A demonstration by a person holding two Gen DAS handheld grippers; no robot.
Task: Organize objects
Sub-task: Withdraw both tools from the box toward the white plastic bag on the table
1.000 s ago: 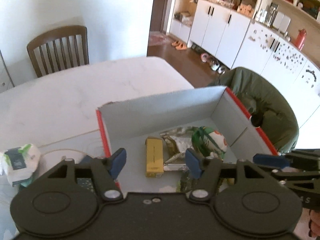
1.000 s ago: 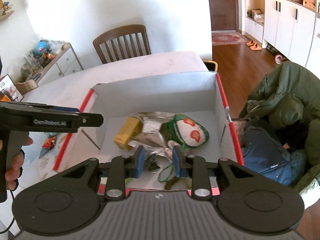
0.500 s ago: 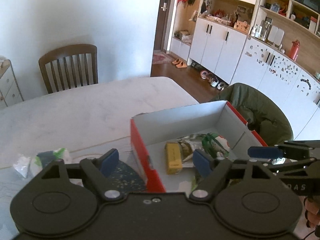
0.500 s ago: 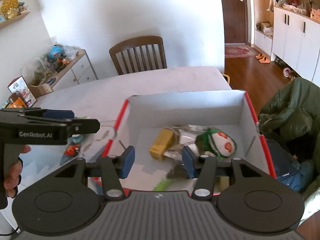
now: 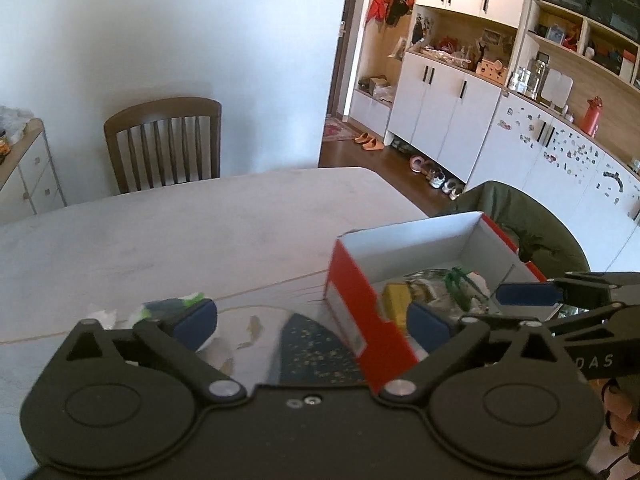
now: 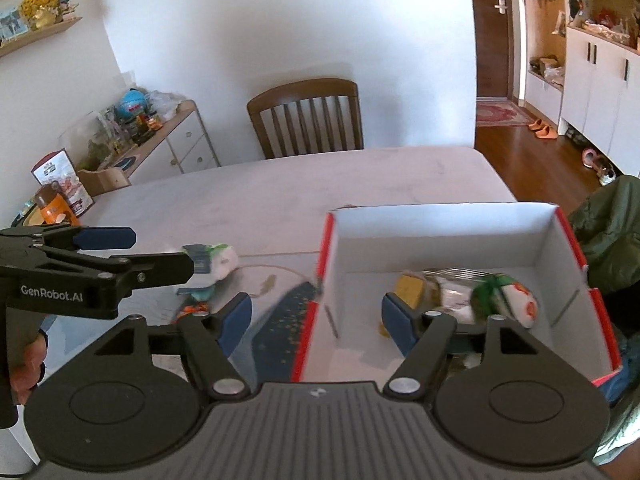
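Note:
A red-and-white cardboard box (image 5: 360, 308) (image 6: 440, 236) sits on the pale table. It holds a yellow packet (image 5: 394, 300) (image 6: 410, 286), a silver foil wrapper (image 6: 452, 288) and a green-and-white pouch (image 6: 516, 300). Left of the box lie a dark blue speckled mat (image 5: 312, 348) (image 6: 284, 320) and a white-and-green tissue pack (image 5: 172, 306) (image 6: 218, 258). My left gripper (image 5: 312, 324) is open, held back from the box's near left corner. My right gripper (image 6: 316, 320) is open too, straddling the box's left wall from above and behind. Neither holds anything.
A wooden chair (image 5: 164, 144) stands at the table's far side. A green jacket (image 5: 532, 224) drapes over a seat right of the box. A low cabinet (image 6: 160, 140) with toys and an orange bottle (image 6: 54, 204) stand at the left. White cupboards (image 5: 452, 116) line the right wall.
Both grippers have pulled back and up from inside the box, and the left one has shifted leftwards. The right gripper's jaws have spread from nearly together to wide apart.

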